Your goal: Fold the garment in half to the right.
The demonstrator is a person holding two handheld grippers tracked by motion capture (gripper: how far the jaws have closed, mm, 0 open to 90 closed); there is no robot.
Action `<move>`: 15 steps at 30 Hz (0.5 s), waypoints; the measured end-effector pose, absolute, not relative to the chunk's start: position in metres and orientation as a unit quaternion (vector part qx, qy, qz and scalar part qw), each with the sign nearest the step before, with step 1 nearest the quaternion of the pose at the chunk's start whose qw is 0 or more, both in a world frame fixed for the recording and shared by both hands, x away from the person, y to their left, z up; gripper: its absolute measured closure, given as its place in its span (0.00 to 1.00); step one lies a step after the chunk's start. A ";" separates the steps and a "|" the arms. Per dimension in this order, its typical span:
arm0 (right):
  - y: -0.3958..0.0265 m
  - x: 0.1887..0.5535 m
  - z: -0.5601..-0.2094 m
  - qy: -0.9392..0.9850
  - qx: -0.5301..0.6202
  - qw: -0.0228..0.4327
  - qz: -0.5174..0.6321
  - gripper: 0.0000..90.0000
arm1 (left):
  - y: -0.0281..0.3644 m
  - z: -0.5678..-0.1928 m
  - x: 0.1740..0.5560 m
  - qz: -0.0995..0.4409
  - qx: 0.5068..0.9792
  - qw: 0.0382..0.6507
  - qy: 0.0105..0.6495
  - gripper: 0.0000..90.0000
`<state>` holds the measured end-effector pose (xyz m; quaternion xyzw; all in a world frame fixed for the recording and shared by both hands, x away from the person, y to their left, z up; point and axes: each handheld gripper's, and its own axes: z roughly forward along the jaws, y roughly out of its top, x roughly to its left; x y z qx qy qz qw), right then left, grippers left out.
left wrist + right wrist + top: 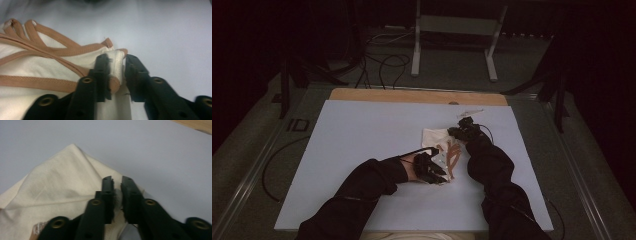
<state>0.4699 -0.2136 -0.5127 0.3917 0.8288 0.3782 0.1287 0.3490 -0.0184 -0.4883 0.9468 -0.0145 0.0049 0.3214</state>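
High view: cream garment (pixel 437 139) with tan straps (pixel 453 156) lies mid-desk (pixel 362 145), between both grippers. Left gripper (pixel 435 172) sits at its near edge; in the left gripper view the jaws stand narrow, a folded hem (pixel 117 65) in the gap, one jaw touching, the other just apart. Right gripper (pixel 460 131) at the far corner, jaws narrow over cloth (pixel 62 185), grip unclear. Risk, judged: a lift now slips the hem out; loose straps could snag the jaws and drag the fold askew.
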 end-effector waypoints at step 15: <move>-0.217 0.463 -0.485 0.826 0.391 0.116 0.388 0.53 | 0.001 -0.461 0.348 0.024 0.928 0.370 0.036 0.24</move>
